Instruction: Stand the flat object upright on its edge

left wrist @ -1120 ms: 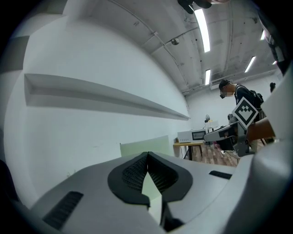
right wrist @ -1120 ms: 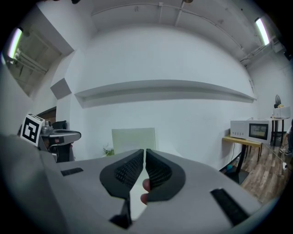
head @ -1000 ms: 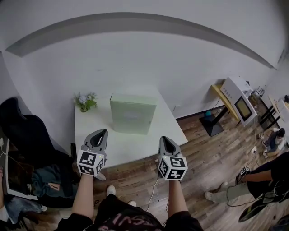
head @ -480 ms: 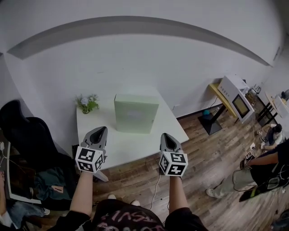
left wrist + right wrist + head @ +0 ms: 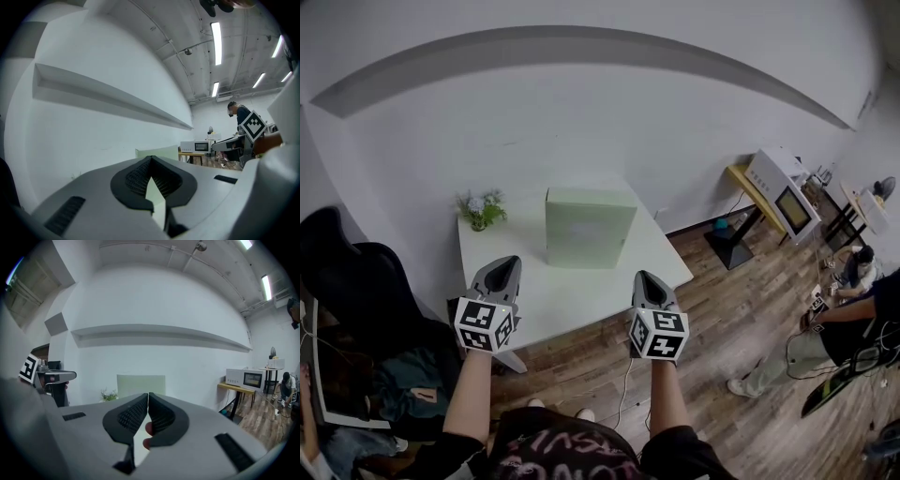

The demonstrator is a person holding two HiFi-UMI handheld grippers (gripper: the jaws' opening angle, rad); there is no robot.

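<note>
A pale green flat box (image 5: 589, 228) stands upright on its edge toward the back of the white table (image 5: 581, 292). It also shows beyond the jaws as a green panel (image 5: 159, 151) in the left gripper view and as the box (image 5: 140, 382) in the right gripper view. My left gripper (image 5: 504, 269) hovers over the table's front left, well short of the box, shut and empty. Over the front right edge my right gripper (image 5: 645, 280) is likewise shut with nothing in it. Both sets of jaws meet tip to tip (image 5: 150, 161) (image 5: 148, 396).
A small potted plant (image 5: 480, 208) sits at the table's back left. A black chair (image 5: 347, 272) stands to the left, and a microwave (image 5: 780, 190) on a yellow side table to the right. People (image 5: 853, 323) are on the wooden floor at right. A white wall runs behind.
Both grippers stay shut near the table's front edge. The box stands as before. The head view has shifted a little, and the person at the right has moved.
</note>
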